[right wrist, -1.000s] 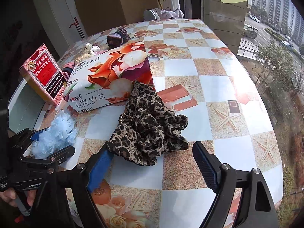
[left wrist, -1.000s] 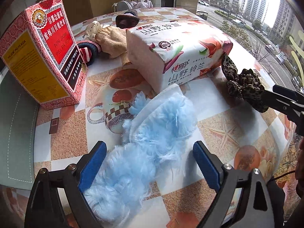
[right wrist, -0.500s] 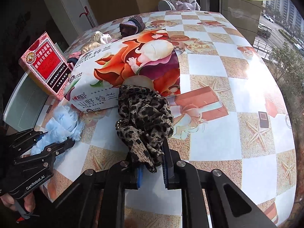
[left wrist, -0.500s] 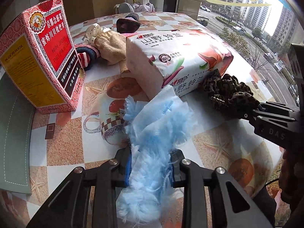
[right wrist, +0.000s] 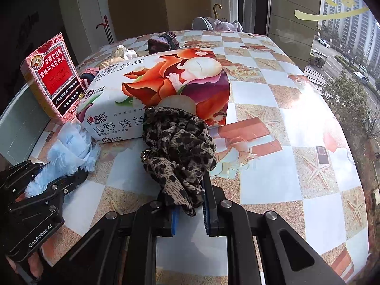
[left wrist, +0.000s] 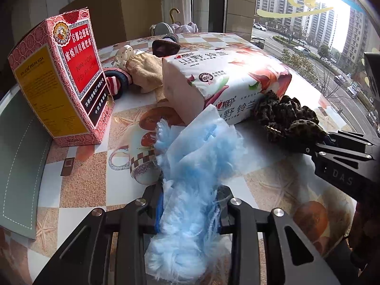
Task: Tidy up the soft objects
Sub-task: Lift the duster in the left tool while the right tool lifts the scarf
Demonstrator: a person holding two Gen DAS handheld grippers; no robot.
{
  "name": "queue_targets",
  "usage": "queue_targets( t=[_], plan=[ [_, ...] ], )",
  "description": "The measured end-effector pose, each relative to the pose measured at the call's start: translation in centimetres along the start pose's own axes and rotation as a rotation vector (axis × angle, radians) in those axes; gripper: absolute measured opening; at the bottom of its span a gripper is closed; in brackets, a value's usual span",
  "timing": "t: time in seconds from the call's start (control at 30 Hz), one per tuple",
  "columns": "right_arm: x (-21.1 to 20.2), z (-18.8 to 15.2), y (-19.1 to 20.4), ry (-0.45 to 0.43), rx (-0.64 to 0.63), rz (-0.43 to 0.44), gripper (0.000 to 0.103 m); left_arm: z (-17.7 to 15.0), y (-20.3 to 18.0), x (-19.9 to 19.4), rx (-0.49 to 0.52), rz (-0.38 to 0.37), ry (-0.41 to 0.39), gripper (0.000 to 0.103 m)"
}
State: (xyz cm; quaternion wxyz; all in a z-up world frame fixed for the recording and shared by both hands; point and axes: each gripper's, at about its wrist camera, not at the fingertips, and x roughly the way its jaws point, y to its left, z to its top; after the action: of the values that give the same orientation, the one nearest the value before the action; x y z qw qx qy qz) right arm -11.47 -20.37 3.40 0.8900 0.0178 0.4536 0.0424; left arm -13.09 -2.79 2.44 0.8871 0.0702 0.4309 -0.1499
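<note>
A: Your left gripper (left wrist: 190,201) has its fingers pinched on the fluffy blue duster cloth (left wrist: 197,156). They have just eased a touch wider, with the cloth between them, rising off the worktop (left wrist: 95,166).

B: And your right gripper (right wrist: 190,211) is squeezed nearly closed on the leopard-print scarf (right wrist: 178,147), which bunches up against the tissue pack (right wrist: 161,87).

A: Only your left camera shows the beige cloth doll (left wrist: 144,68) and the striped ring (left wrist: 118,80) clearly, behind the red medicine box (left wrist: 59,83).

B: Your right camera alone shows the bare checkered stretch toward the window, and the pack's printed top.
</note>
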Motion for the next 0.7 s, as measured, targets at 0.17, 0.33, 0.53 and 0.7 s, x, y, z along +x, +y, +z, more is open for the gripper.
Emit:
queue_targets(
  t=[0.17,0.33,0.53,0.7],
  plan=[
    [0.01,0.14,-0.14,0.003,-0.001,0.003,0.017,-0.66,0.3,-0.28,-0.056,-0.008,-0.038,0.035],
    [0.04,0.45,-0.67,0.018,0.046,0.028,0.017,0.18,0.21,-0.06,-0.039,-0.018,0.03,0.035],
    [0.06,0.43,-0.47,0.014,0.029,0.006,0.017,0.07,-0.19,-0.13,-0.022,0.002,0.038,0.035],
    [0.07,0.39,-0.32,0.013,0.027,0.003,0.017,0.23,0.19,-0.22,-0.057,-0.005,0.061,0.034]
  ],
)
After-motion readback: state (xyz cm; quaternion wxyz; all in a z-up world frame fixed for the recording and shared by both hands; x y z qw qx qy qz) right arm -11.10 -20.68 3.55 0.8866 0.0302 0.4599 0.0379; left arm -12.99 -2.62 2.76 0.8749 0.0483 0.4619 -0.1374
